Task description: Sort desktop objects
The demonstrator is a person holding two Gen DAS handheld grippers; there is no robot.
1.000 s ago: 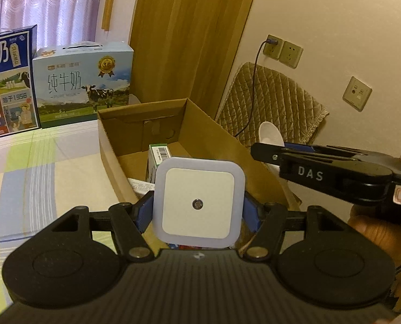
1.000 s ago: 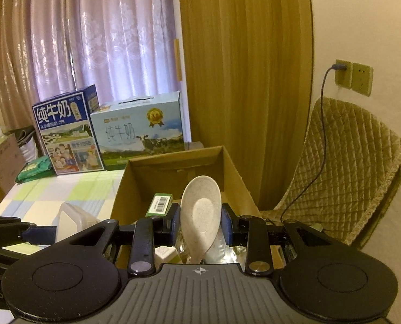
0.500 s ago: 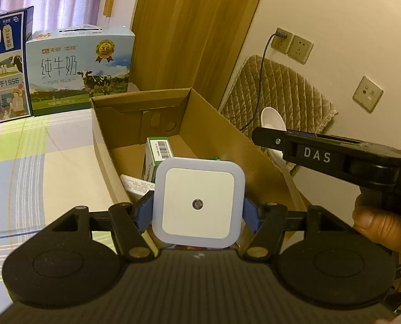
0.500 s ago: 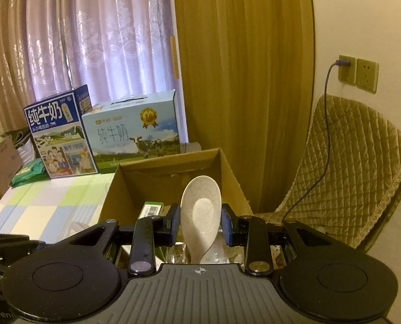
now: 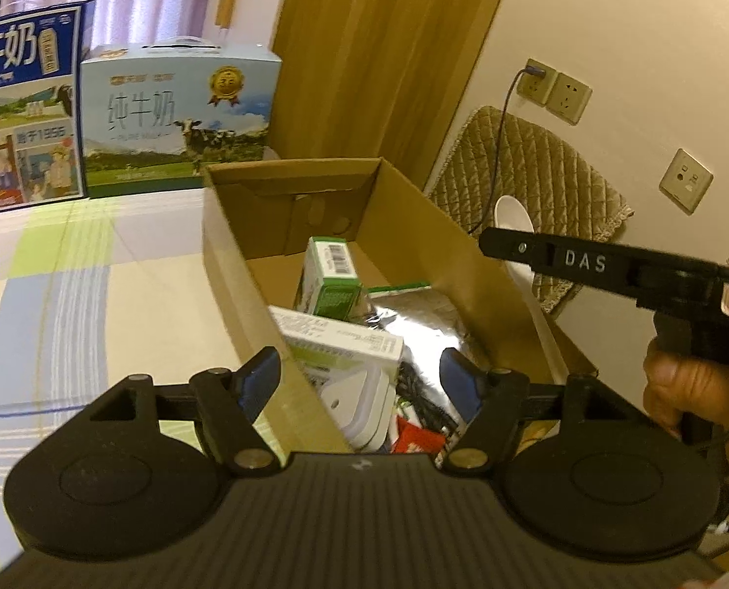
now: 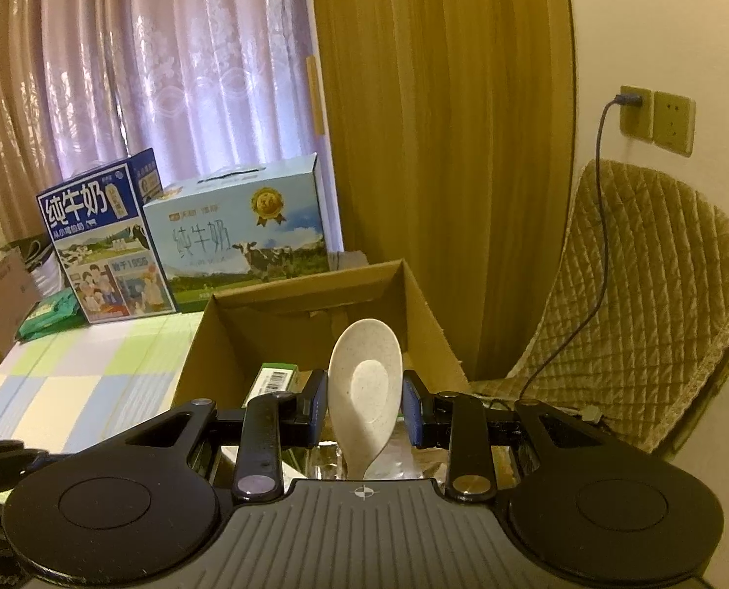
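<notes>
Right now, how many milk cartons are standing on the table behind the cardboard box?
2: a dark blue printed milk carton on the left and a light blue cow-printed milk carton beside it, nearer the curtain. Others may be hidden outside the views.

From my left wrist camera the white night light (image 5: 359, 405) lay in the cardboard box (image 5: 413, 216) half covered by a white carton (image 5: 337, 338) and the near wall, so I could not tell how it rested. The spoon (image 6: 364, 388) had its handle hidden behind the right gripper's body in my right view, and the left view showed only its bowl tip behind the fingers (image 5: 516, 248). The dark blue milk box (image 5: 20, 118) was cut off by the left edge.
</notes>
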